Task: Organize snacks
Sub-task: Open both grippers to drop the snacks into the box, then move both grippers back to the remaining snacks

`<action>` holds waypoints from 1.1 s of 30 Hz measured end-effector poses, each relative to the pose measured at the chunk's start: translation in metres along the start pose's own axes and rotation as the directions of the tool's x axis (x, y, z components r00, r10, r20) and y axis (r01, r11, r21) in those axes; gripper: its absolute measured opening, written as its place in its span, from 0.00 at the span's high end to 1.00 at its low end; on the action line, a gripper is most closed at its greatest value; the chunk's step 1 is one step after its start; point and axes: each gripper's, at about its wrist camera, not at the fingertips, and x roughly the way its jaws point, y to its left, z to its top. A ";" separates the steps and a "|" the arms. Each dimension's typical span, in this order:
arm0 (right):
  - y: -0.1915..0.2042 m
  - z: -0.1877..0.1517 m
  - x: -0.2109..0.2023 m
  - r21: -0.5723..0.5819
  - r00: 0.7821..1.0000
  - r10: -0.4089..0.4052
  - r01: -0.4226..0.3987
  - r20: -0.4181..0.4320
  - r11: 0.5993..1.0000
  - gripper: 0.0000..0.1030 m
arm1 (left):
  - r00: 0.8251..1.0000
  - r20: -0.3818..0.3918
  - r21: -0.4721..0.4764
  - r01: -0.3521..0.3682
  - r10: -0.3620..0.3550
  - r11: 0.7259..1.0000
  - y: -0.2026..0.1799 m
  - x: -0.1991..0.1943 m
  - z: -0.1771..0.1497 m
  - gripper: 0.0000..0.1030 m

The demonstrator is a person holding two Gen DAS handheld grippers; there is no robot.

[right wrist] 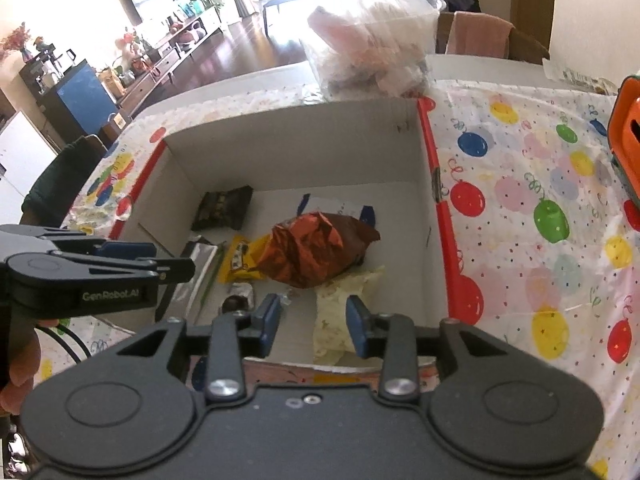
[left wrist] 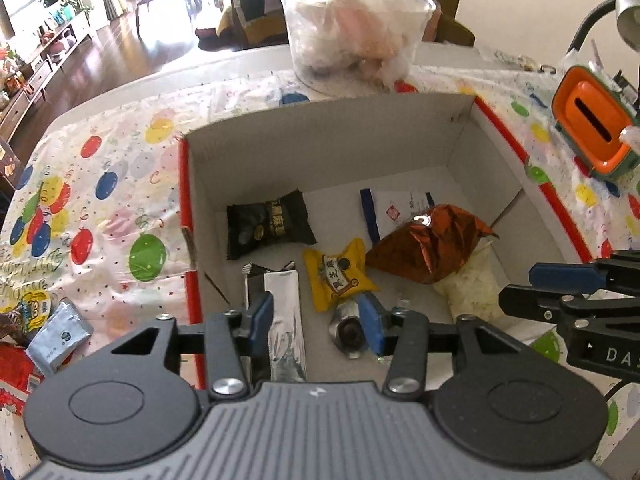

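Over the red-edged white cardboard box [left wrist: 400,136] on the bench, both tools point steeply down. Inside lie a black packet [left wrist: 268,224], a yellow sachet [left wrist: 336,272], a crumpled copper foil bag [left wrist: 432,240] and a pale cream pouch [right wrist: 340,312]. The left hand-held gripper [left wrist: 316,320] and right hand-held gripper [right wrist: 314,324] both stand released, nothing between their pads. More snacks, such as a grey-blue wrapped block [left wrist: 60,336], wait outside: lift clear of the box wall before reaching for them.
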 end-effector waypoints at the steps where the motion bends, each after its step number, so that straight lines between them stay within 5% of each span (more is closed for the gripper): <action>1: 0.001 0.000 -0.002 -0.001 1.000 0.001 -0.001 0.005 1.000 0.62 | 1.000 0.012 -0.002 0.002 -0.001 1.000 0.001 -0.004 -0.001 0.49; 9: 0.017 0.003 -0.022 -0.023 0.998 0.029 -0.028 0.064 0.999 0.35 | 0.996 0.087 -0.021 0.006 -0.004 1.000 0.007 -0.035 -0.007 0.38; 21: 0.053 0.006 -0.040 -0.084 0.987 0.094 -0.083 0.129 0.993 0.09 | 0.981 0.192 -0.083 -0.005 0.021 0.997 0.035 -0.078 -0.023 0.28; 33: 0.113 0.010 -0.029 -0.124 0.984 0.126 -0.111 0.124 0.986 0.00 | 0.960 0.276 -0.150 -0.012 0.054 0.989 0.100 -0.105 -0.050 0.21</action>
